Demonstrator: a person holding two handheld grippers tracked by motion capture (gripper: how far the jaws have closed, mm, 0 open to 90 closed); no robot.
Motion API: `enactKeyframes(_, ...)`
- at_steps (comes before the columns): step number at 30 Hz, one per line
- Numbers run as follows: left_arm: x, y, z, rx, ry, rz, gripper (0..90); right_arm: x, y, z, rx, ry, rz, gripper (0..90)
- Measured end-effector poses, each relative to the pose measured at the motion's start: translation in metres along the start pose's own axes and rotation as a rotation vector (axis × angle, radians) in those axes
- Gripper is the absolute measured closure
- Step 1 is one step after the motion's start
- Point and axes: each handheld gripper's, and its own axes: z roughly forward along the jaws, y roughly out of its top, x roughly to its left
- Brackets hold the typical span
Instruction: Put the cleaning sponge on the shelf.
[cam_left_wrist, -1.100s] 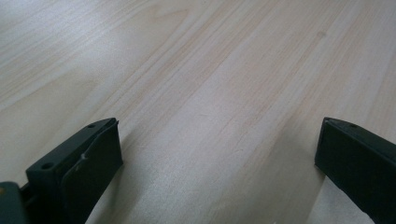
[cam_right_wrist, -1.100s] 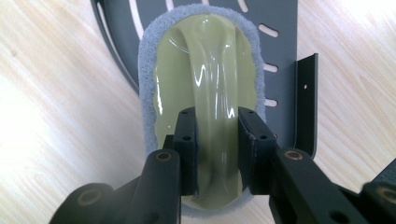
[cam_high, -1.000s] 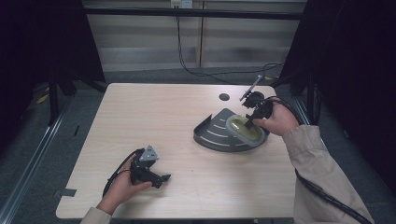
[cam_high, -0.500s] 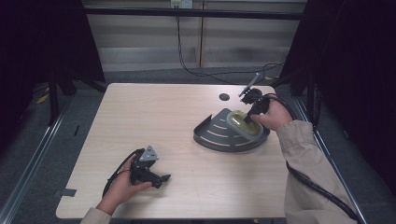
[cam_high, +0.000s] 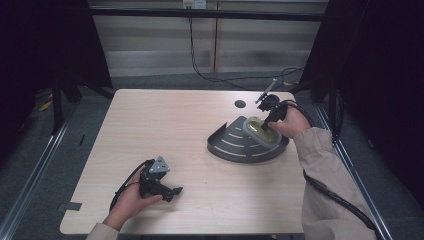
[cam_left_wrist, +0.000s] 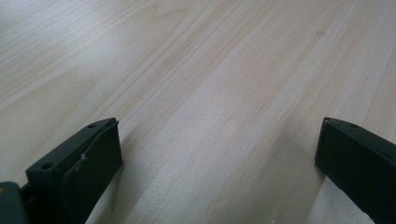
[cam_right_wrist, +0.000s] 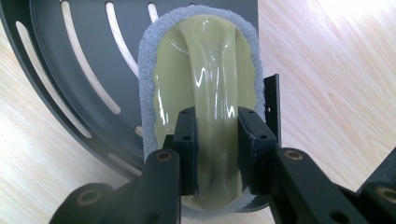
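The right gripper (cam_right_wrist: 217, 154) is clamped on the raised glossy handle of an olive-green scrubber (cam_right_wrist: 205, 88), one black jaw on each side of the ridge, so the grip looks firm. Under the handle sits the scrubber's grey scouring pad (cam_right_wrist: 148, 56), and beneath that the dark slotted tray (cam_right_wrist: 79, 60), a fan-shaped piece with curved cut-outs; whether the pad rests on its surface or hangs just clear of it I cannot tell. From above, the right gripper (cam_high: 270, 116) and the scrubber sit over the tray's far right portion, close to its raised rim (cam_high: 278, 148). Well apart, towards the person's near-left corner of the worktop (cam_high: 165, 125), the left gripper (cam_high: 169, 192) lies low with its jaws spread wide and nothing between them, only bare wood grain. I'd judge the grasp done; the work over the tray, or carrying the scrubber off, is left.
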Motion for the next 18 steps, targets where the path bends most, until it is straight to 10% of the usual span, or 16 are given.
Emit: enactKeyframes(18, 0.000, 0.000, 0.000, 0.000, 0.001, -0.001, 0.0, -0.007, -0.008, 0.026, 0.032, -0.011, 0.000, 71.8)
